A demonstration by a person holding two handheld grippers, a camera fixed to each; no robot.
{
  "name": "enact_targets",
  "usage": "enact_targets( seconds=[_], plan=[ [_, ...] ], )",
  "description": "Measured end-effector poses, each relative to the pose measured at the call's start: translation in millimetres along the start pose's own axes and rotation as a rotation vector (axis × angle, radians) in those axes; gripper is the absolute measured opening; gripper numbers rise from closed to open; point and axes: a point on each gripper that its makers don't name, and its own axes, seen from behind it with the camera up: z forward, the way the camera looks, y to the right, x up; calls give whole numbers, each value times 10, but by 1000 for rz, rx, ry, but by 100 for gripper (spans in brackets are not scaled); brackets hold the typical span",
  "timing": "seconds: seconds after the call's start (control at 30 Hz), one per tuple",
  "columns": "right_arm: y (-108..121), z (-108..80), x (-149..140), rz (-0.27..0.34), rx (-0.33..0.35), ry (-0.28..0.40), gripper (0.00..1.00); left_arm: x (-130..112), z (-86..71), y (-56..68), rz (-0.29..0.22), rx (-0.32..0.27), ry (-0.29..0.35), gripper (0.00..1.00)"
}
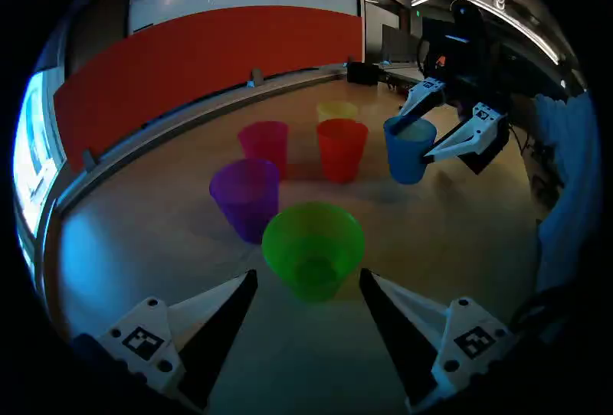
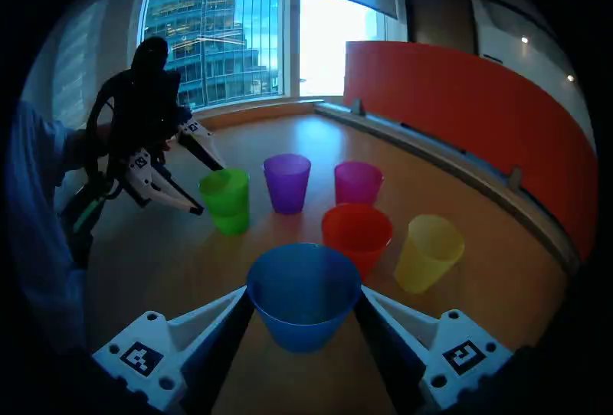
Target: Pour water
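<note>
A green cup (image 1: 313, 250) stands on the wooden table (image 1: 460, 239), right in front of my left gripper (image 1: 308, 277). That gripper is open, with a fingertip on each side of the cup's base and a gap to both. In the right gripper view the left gripper (image 2: 212, 187) flanks the same green cup (image 2: 226, 199). My right gripper (image 2: 303, 296) is shut on a blue cup (image 2: 304, 292). In the left gripper view, the right gripper (image 1: 411, 137) holds the blue cup (image 1: 408, 148) slightly above the table. I cannot make out water in either cup.
Purple (image 1: 247, 197), pink (image 1: 264, 145), red (image 1: 342, 147) and yellow (image 1: 337, 111) cups stand clustered behind the green one. A red wall panel (image 1: 207, 55) runs along the table's far edge. A person's blue sleeve (image 2: 38, 208) is at the left of the right gripper view.
</note>
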Motion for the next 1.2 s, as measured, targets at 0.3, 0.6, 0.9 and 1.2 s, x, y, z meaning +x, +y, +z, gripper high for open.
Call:
enact_targets(
  seconds=[0.3,0.6,0.9,1.2],
  plan=[
    [-59,142,-87,-7,15,-17,91,-28,-127,43,-20,5,16,99],
    [-93,223,-88,4,20,-9,91,-38,-201,75,-18,14,27,99],
    [-113,217,-137,-6,16,-20,92,-10,-222,73,-27,16,35,99],
    [-122,152,-206,-2,1,-40,100,4,-274,98,-29,17,47,99]
  ],
)
